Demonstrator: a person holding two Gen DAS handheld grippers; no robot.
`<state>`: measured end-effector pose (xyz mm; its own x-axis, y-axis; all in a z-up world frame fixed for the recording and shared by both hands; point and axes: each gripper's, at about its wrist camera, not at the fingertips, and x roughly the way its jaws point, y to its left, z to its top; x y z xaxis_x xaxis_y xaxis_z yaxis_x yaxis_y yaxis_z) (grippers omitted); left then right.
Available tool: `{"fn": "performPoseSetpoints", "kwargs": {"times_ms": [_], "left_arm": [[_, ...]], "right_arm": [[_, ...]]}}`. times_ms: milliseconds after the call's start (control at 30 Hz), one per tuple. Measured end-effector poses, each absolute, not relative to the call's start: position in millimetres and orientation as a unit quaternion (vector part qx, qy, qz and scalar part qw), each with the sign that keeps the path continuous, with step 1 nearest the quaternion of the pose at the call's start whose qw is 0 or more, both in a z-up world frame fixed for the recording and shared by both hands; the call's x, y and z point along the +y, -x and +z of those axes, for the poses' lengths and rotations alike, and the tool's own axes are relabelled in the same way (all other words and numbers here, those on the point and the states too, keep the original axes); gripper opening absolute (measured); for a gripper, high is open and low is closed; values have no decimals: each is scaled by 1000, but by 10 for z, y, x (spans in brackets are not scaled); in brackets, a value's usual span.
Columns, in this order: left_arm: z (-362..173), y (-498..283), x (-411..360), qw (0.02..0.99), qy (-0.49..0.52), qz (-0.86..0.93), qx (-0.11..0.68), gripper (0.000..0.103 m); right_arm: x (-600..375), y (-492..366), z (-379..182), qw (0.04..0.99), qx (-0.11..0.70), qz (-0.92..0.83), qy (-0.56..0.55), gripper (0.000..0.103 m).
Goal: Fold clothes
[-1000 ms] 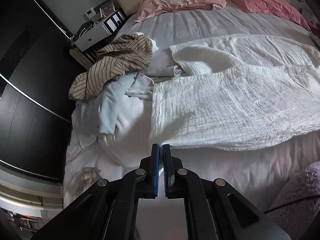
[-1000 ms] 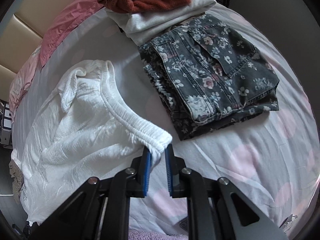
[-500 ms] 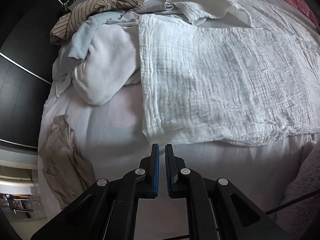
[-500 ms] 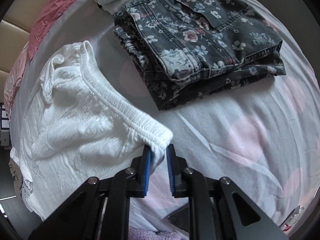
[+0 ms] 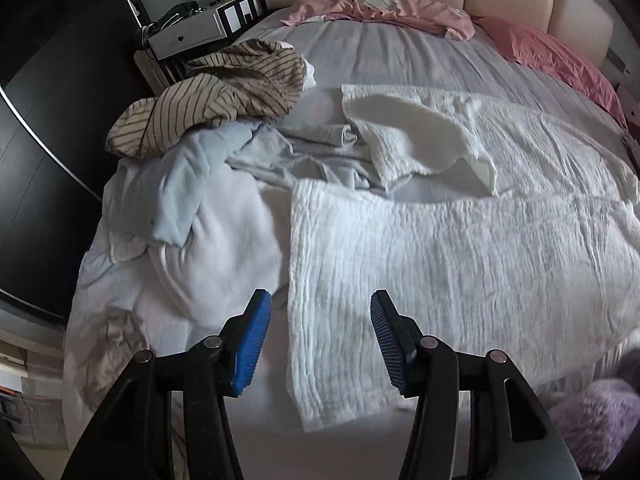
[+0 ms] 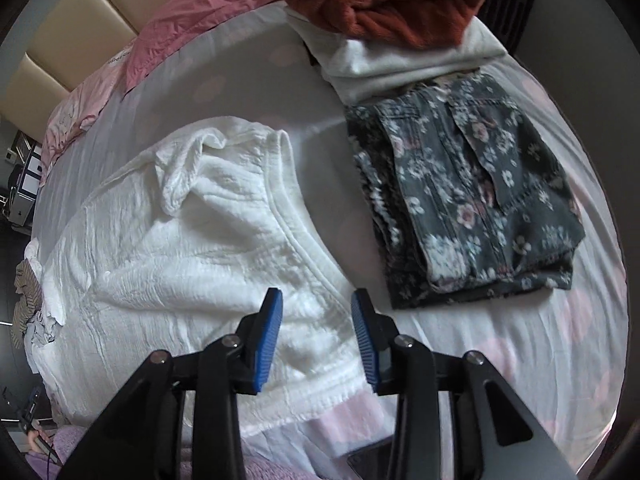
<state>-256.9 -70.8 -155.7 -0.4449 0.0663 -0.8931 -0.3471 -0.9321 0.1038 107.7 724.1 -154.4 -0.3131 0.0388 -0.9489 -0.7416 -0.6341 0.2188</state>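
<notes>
**Both tools open over white garment, nothing held**

Left tool [image 5: 320,344]: jaws wide apart, empty, hovering over the near hem end of the white garment [image 5: 440,264], which lies spread lengthwise across the bed [image 5: 400,52]. Right tool [image 6: 316,336]: also open, gripping nothing, w/ the garment's elastic waist end [image 6: 200,240] directly below and between its pads. Just right of that tool, a folded floral denim piece [image 6: 472,184]; beyond it, a white and rust-red stack [image 6: 392,20]. Left of and beyond the left tool, a loose heap incl. a striped shirt [image 5: 208,96].

Risks: crinkled fabric is thin, so a pinch may catch the bedsheet too; uneven grabs btwn ends would skew any fold; the far leg's flipped-over hem may stay bunched.
</notes>
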Motion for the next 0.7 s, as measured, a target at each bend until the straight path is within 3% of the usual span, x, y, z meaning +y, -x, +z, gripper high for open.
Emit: {"fn": "performPoseSetpoints", "kwargs": {"times_ms": [267, 533, 567, 633, 700], "left_arm": [[-1881, 3465, -360, 120, 545, 828, 44, 54], [-2453, 3838, 290, 129, 571, 807, 74, 52], [-2456, 3854, 333, 129, 567, 810, 83, 47], [-2447, 3881, 412, 128, 556, 815, 103, 24], [-2437, 3908, 491, 126, 545, 820, 123, 15]], "right_arm": [[7478, -348, -1871, 279, 340, 729, 524, 38], [7656, 129, -2088, 273, 330, 741, 517, 39], [7669, 181, -2099, 270, 326, 745, 516, 39], [7705, 270, -2119, 266, 319, 751, 513, 42], [7758, 348, -2144, 266, 314, 755, 511, 54]]}}
